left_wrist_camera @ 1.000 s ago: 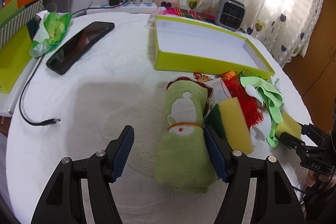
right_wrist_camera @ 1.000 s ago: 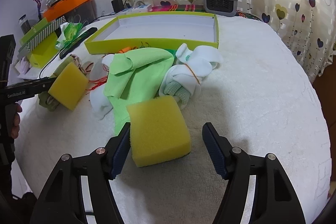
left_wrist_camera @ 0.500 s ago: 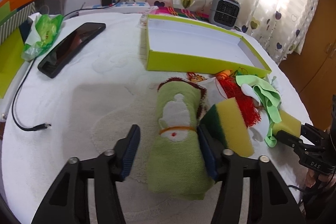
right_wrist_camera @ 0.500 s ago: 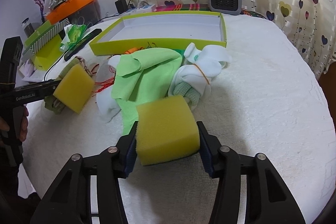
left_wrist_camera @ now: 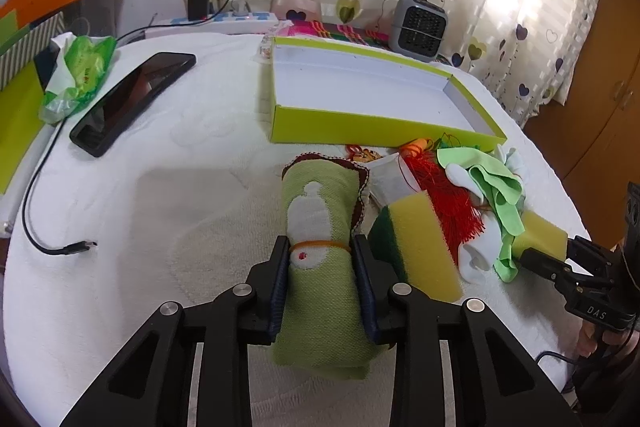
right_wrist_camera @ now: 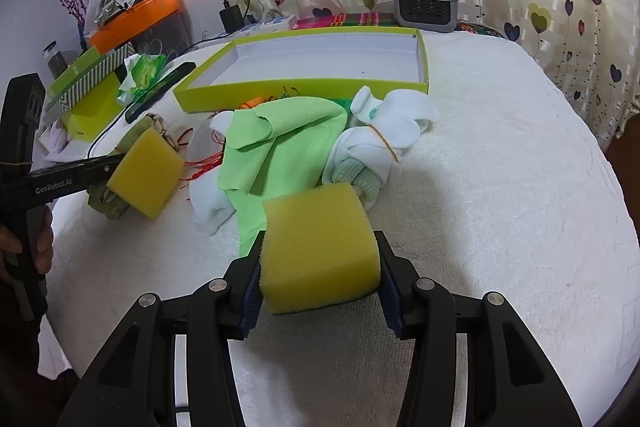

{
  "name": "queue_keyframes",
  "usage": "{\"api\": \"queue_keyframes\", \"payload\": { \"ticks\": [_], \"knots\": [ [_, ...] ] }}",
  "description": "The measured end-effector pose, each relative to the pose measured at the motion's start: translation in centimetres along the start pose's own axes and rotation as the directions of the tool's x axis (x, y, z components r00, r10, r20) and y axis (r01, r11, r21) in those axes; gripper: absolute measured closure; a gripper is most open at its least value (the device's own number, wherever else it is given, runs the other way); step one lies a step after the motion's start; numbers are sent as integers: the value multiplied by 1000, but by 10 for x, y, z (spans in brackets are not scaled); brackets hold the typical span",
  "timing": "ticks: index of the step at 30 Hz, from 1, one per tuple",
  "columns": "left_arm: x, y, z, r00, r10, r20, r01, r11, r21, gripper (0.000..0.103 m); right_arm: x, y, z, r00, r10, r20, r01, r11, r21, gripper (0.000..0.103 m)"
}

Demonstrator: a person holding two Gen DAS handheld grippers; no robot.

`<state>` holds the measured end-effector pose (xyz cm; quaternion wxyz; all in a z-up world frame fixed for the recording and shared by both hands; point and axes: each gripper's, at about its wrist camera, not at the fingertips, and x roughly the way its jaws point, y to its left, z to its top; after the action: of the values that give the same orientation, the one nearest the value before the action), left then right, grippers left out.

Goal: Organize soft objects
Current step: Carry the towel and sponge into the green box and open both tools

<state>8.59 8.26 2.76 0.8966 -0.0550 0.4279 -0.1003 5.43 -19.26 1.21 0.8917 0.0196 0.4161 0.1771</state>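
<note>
Both claws have just closed in on soft things. Left view: the left claw [left_wrist_camera: 321, 279] squeezes a rolled green towel [left_wrist_camera: 320, 263] lying on the white table [left_wrist_camera: 160, 211]. Right view: the right claw [right_wrist_camera: 320, 279] pinches a yellow sponge [right_wrist_camera: 318, 251] by the green cloth [right_wrist_camera: 276, 139].

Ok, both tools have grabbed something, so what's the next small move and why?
Probably lift both straight up. The left tool has just closed on the rolled green towel, the right tool squeezes the yellow sponge, and both things seem to rest on the white cloth; the open green box lies empty beyond.
</note>
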Motion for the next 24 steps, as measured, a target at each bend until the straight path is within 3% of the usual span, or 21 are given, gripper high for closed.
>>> {"api": "queue_keyframes", "payload": {
  "ticks": [24],
  "knots": [
    [-25, 10, 23, 998, 28, 57, -26, 999, -36, 74, -20, -1, 13, 998, -20, 68, 20, 1000, 3, 54]
  ]
}}
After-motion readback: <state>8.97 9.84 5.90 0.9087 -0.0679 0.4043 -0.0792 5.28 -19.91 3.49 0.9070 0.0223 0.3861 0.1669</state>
